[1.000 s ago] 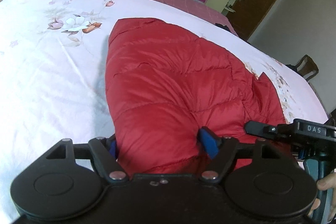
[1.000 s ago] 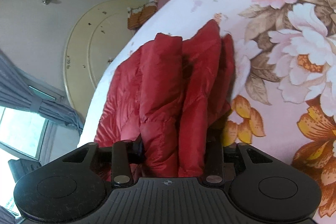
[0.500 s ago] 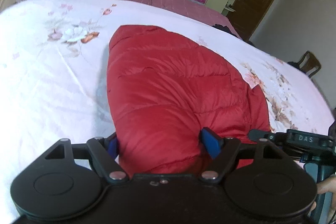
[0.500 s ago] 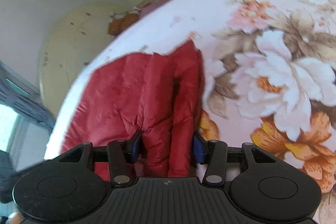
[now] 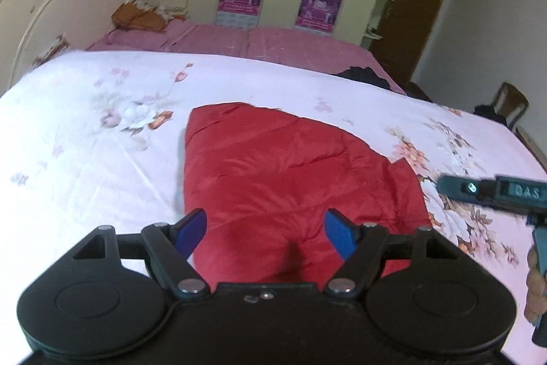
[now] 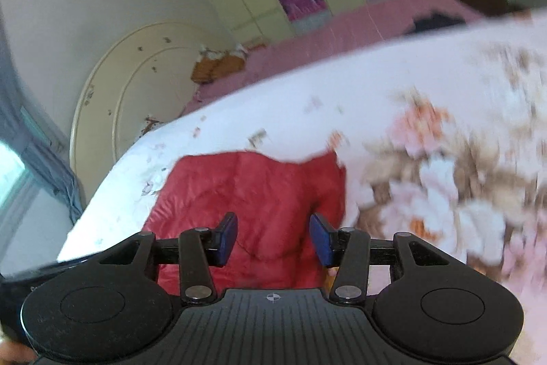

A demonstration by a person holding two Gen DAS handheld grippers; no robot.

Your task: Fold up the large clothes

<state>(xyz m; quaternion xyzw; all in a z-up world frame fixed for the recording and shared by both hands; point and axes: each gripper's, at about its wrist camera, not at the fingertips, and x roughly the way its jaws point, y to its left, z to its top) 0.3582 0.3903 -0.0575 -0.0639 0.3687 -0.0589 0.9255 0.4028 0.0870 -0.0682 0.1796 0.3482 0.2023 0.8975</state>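
Both grippers have let go of the red down jacket (image 5: 290, 180) within the last second: a moment ago each pair of blue pads was pressed into the padded fabric, and now the left gripper (image 5: 266, 233) and the right gripper (image 6: 273, 236) stand spread and lifted clear, with nothing between their fingers. The jacket lies folded into a compact bundle on the floral bedspread (image 5: 85, 159), toward the near edge of the bed and roughly midway along it, its far corner pointing at the pink sheet (image 5: 273, 47) beyond. Judging from the tidy outline and the double release, this fold looks set down, and either another fold or the end of the task comes next; the puffy filling may spring the top layer back up.

Farther out, a dark garment (image 5: 362, 74) lies near the far right edge of the bed, well apart from the jacket, and an orange-brown bundle (image 5: 136, 17) sits at the far left corner beside the cream headboard (image 5: 51, 19). A wooden chair (image 5: 511, 105) stands off the right side. Nothing lies on the bedspread near the jacket to hinder a further fold. The right wrist view is blurred by motion, so fine detail there is uncertain.
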